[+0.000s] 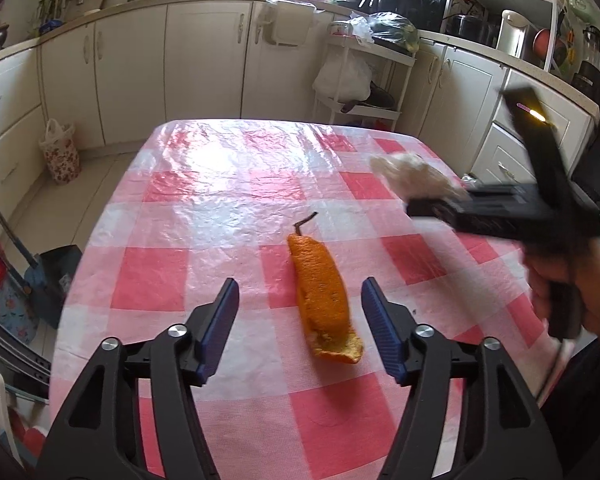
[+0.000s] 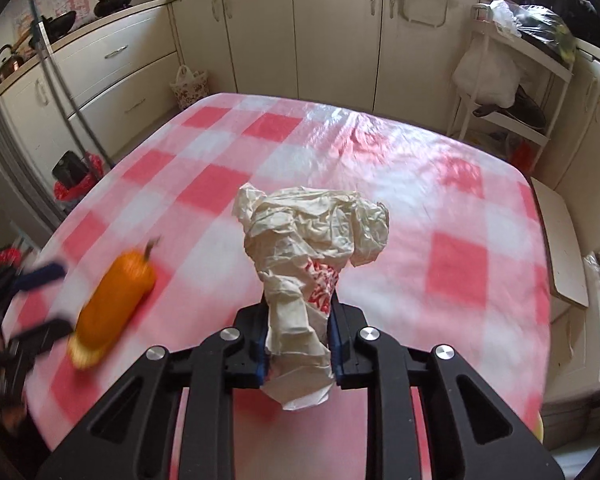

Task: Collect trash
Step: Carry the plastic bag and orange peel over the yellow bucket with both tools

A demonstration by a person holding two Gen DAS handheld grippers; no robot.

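Left claw stands wide, blue pads apart, hovering low over the surface with its pink-and-white check cloth. Orange peel lies flat on the cloth between the two pads, touching neither; a thin dark stem sits at its far end. Peel runs lengthwise away from the camera, cut edge nearest.

Right claw is narrow, clamped on a crumpled paper wrapper. Pads press the wrapper's lower neck from both sides; the bunched top spreads above them, red print showing on one fold. The wrapper is held clear of the cloth.

In the left wrist view the right claw shows blurred at the right edge, wrapper at its tip, a hand gripping its handle. Right wrist view shows the peel at lower left, blurred, between the left claw's pads.
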